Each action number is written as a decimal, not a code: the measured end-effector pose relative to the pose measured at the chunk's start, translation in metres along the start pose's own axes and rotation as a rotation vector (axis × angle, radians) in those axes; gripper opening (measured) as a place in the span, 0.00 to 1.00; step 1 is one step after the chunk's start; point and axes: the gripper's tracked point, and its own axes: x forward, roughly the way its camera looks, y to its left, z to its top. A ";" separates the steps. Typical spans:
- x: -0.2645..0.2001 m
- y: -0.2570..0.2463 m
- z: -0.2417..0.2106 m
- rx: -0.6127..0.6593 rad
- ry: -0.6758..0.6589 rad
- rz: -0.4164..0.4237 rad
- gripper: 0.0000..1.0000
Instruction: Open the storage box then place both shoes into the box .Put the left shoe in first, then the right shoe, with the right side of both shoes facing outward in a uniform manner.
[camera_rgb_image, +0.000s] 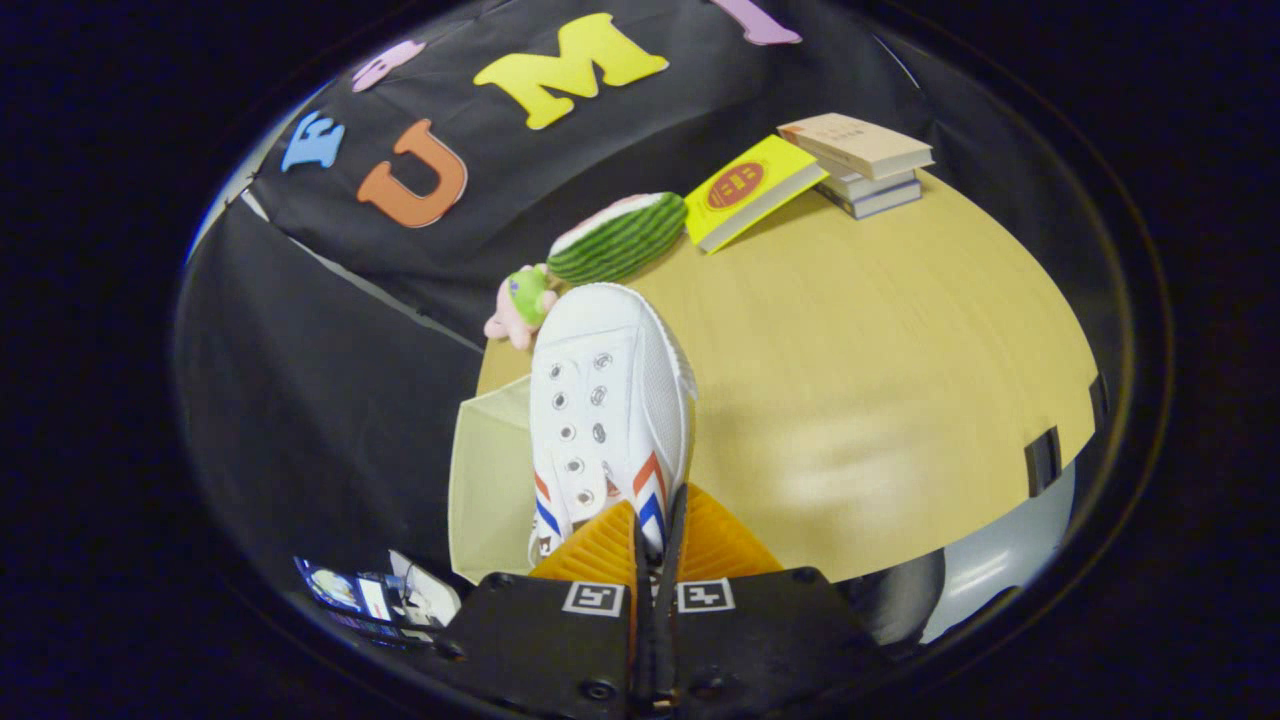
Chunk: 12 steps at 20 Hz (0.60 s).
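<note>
White shoe pinched at its heel end, held above the table's edge by the storage box.

The gripper (655, 535) has its two fingers pressed nearly together on the rear rim of the white shoe (605, 400), whose toe points away toward the watermelon toy (620, 237). The shoe has red and blue stripes on both sides and empty eyelets. Under and beside it lies a pale translucent panel of the storage box (485, 480); whether anything sits inside cannot be told. On the wooden table (860, 350), a small plush toy (520, 300) sits near the toe, and a yellow book (750, 190) leans beside a stack of books (865, 165).
</note>
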 end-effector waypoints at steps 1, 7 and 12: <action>-0.001 0.019 0.001 -0.021 -0.006 0.011 0.06; 0.019 0.104 -0.011 -0.056 0.011 0.040 0.06; 0.051 0.122 -0.030 -0.036 0.028 0.010 0.06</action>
